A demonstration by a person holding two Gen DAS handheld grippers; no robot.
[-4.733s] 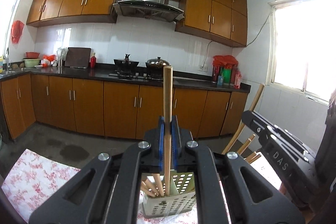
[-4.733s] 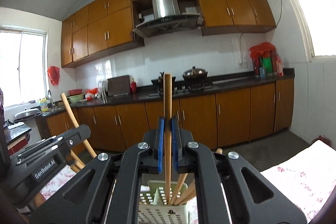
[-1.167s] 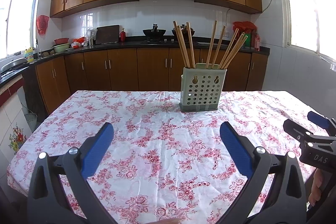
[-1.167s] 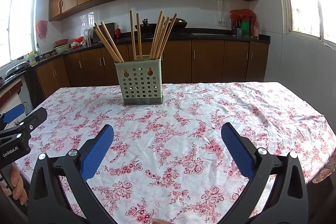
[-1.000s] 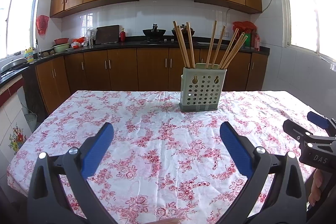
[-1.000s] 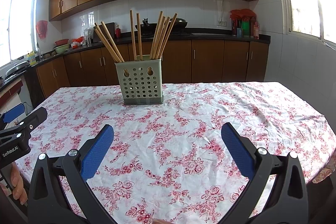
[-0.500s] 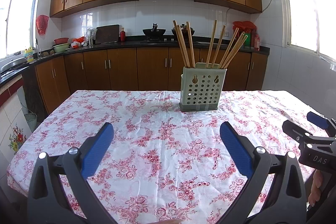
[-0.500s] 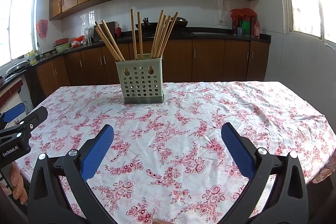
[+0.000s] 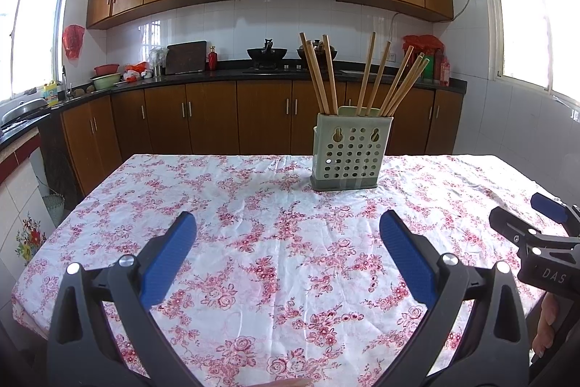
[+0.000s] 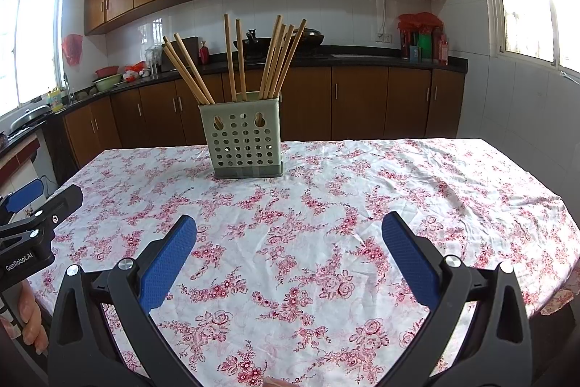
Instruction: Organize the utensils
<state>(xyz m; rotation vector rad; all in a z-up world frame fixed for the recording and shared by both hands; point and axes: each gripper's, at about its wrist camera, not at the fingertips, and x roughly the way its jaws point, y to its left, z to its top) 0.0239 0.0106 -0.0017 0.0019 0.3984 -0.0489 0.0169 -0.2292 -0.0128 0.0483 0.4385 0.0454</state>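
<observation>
1. The left claw (image 9: 288,231) stands wide apart and holds nothing; a few seconds ago it was clamped on one chopstick above the holder, so that stick is now released
2. The right claw (image 10: 289,234) is the same: its blue pads are far from each other and empty, where before they pinched a chopstick over the basket
3. The chopsticks (image 9: 366,78) are all upright or leaning inside the holder (image 9: 349,153), which stands on the far middle part of the desk (image 9: 253,242); in the right wrist view the same chopsticks (image 10: 235,60) fan out from the holder (image 10: 243,144) in three loose groups
4. Both claws are pulled back to the near edge of the desk, well apart from the holder, and in the last second the view has almost not changed; they seem to rest there
5. The flowered cloth between the claws and the holder shows no loose stick in either view, so I judge that the sorting is finished or very close to it
6. Each claw is seen at the edge of the other view: the right claw (image 9: 543,238) low on the right side, the left claw (image 10: 32,216) low on the left, each with a part of a hand under it
7. If any utensil is left, it lies outside both views and I cannot tell
</observation>
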